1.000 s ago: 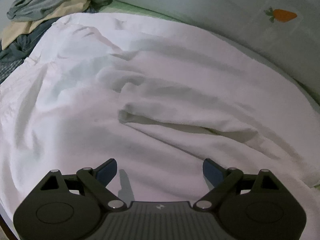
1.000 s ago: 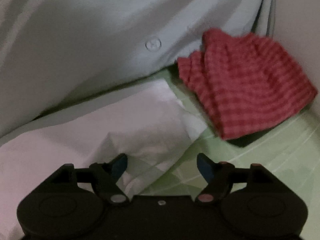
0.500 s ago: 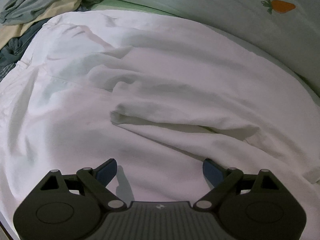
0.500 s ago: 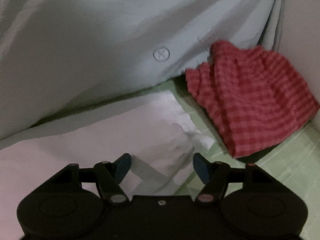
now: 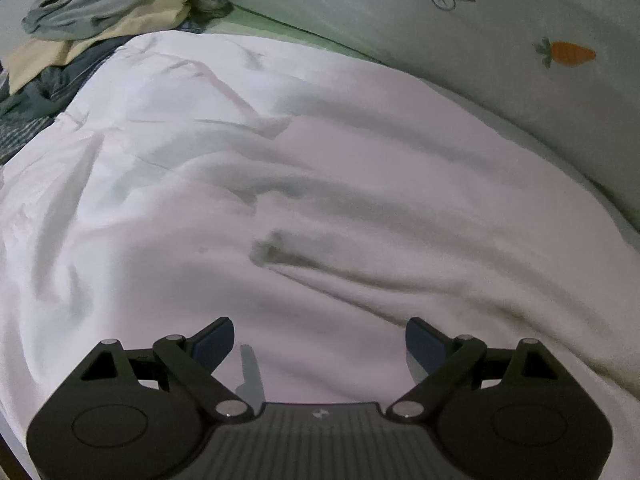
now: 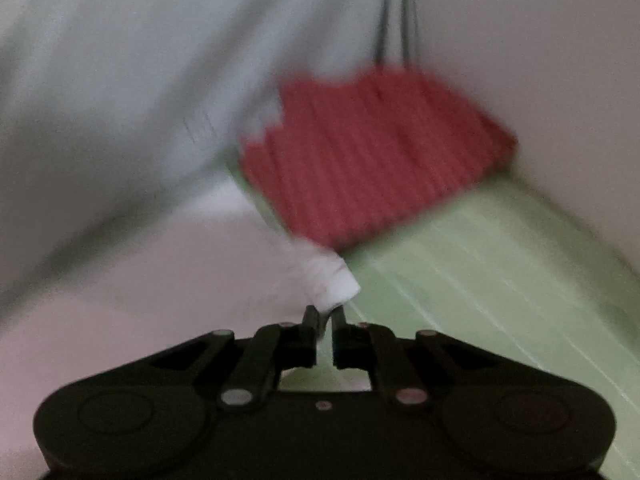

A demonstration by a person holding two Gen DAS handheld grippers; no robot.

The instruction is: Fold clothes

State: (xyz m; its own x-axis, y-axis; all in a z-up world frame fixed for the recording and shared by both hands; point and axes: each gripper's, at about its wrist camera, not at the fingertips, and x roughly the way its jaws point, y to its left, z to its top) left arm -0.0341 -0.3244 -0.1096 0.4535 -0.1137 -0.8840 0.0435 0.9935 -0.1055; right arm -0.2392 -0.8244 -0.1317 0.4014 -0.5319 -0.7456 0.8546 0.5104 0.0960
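A large white garment (image 5: 320, 184) lies spread and wrinkled over the bed, filling most of the left wrist view. My left gripper (image 5: 319, 340) is open and empty, hovering just above the garment's near part. In the right wrist view the same white garment (image 6: 140, 280) runs in from the left. My right gripper (image 6: 325, 314) is shut on a corner of the white garment (image 6: 334, 280), which sticks up between the fingertips. This view is motion-blurred.
A pile of grey, cream and blue clothes (image 5: 92, 28) sits at the far left. A pale quilt with a carrot print (image 5: 568, 54) lies along the back. A red checked cloth (image 6: 372, 152) rests on the green sheet (image 6: 500, 280) beyond my right gripper.
My right gripper has closed on the corner of the white garment and swung, blurring its view. The left gripper stays open and has shifted slightly over the garment.
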